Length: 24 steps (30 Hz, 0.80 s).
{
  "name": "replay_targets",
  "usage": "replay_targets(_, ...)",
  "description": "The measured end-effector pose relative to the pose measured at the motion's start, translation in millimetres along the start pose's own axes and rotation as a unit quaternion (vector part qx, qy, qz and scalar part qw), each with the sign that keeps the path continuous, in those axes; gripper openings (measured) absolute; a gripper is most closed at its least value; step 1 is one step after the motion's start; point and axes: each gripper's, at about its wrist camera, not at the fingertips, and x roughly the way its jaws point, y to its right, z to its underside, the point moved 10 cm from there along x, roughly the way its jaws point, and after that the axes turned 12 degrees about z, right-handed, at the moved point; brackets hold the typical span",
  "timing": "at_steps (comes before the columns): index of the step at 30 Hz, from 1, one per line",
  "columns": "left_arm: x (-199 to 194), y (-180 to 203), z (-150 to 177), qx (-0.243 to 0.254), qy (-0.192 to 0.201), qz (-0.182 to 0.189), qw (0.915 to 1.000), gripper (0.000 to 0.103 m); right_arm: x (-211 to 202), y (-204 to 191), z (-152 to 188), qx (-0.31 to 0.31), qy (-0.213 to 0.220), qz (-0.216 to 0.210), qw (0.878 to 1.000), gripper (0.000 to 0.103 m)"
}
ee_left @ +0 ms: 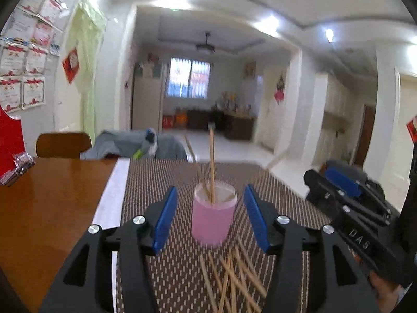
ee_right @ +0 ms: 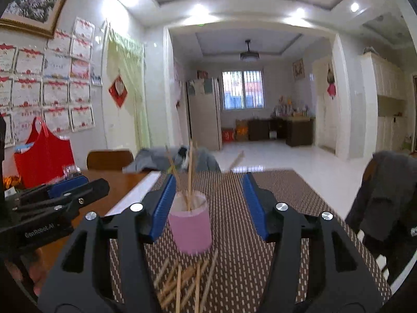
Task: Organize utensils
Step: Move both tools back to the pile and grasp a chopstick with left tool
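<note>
- The pink cup (ee_left: 212, 216) stood upright on the woven placemat (ee_left: 276, 182), which lay on the brown wooden table (ee_left: 52, 195); a few chopsticks (ee_left: 212, 164) already leaned inside the cup, their tops fanning outward.
- Most of the loose chopsticks (ee_left: 234, 279) lay in a crossed, untidy pile on the placemat just in front of the cup — on the side nearest both cameras.
- The left gripper (ee_left: 211, 219) had its blue pads spread apart with nothing pinched; the cup merely showed in the gap beyond them.
- The right gripper (ee_right: 207, 208) was likewise parted and empty, its left pad appearing beside the cup's rim, though contact could not be judged.
- The sticks looked thin, stiff and very light — likely bamboo, so smooth enough to roll or slip out of a loose pinch.
- A hold near mid-length on a stick lying atop the pile seemed safest; an end grip would probably let it pivot.
- The cup looked light too, so a knock might tip it.
</note>
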Motion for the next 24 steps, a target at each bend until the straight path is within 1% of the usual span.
replay_targets(2, 4.7, -1.1, 14.8, 0.002, -0.033, 0.0, 0.9994, 0.053, 0.8, 4.5, 13.8, -0.005, -0.024, -0.001, 1.0, 0.054)
replay_targets(4, 14.1, -3.1, 37.3, 0.003, -0.088, -0.001, 0.9961, 0.053, 3.6, 8.8, 31.1, -0.009, -0.056, 0.001, 0.998, 0.055)
replay_targets(6, 22.6, -3.4, 58.2, -0.002, -0.134, 0.008, 0.9909, 0.053, 7.7, 10.6, 48.7, -0.016, -0.089, -0.001, 0.996, 0.056)
replay_targets(9, 35.8, -9.3, 94.6, -0.024, -0.204, 0.007, 0.9788, 0.053, 13.2, 13.4, 75.0, -0.027, -0.135, 0.002, 0.99, 0.056)
replay_targets(12, 41.6, -6.8, 120.7, -0.031, -0.242, 0.019, 0.9697, 0.053, 16.2, 13.3, 98.6, -0.033, -0.176, -0.002, 0.984, 0.056)
replay_targets(13, 42.4, -5.1, 125.2, -0.031, -0.248, 0.022, 0.9679, 0.053, 16.8, 12.9, 106.8, -0.037, -0.189, -0.003, 0.981, 0.056)
replay_targets(15, 44.4, -1.7, 138.1, -0.024, -0.269, 0.026, 0.9625, 0.053, 16.9, 10.2, 117.3, -0.042, -0.204, -0.006, 0.978, 0.056)
replay_targets(20, 50.7, 4.5, 157.5, -0.008, -0.305, 0.034, 0.9516, 0.053, 16.6, 13.2, 134.5, -0.043, -0.231, -0.009, 0.972, 0.056)
replay_targets(24, 53.4, 9.9, 165.1, 0.002, -0.319, 0.043, 0.9468, 0.053, 17.5, 16.8, 141.5, -0.037, -0.241, -0.011, 0.97, 0.056)
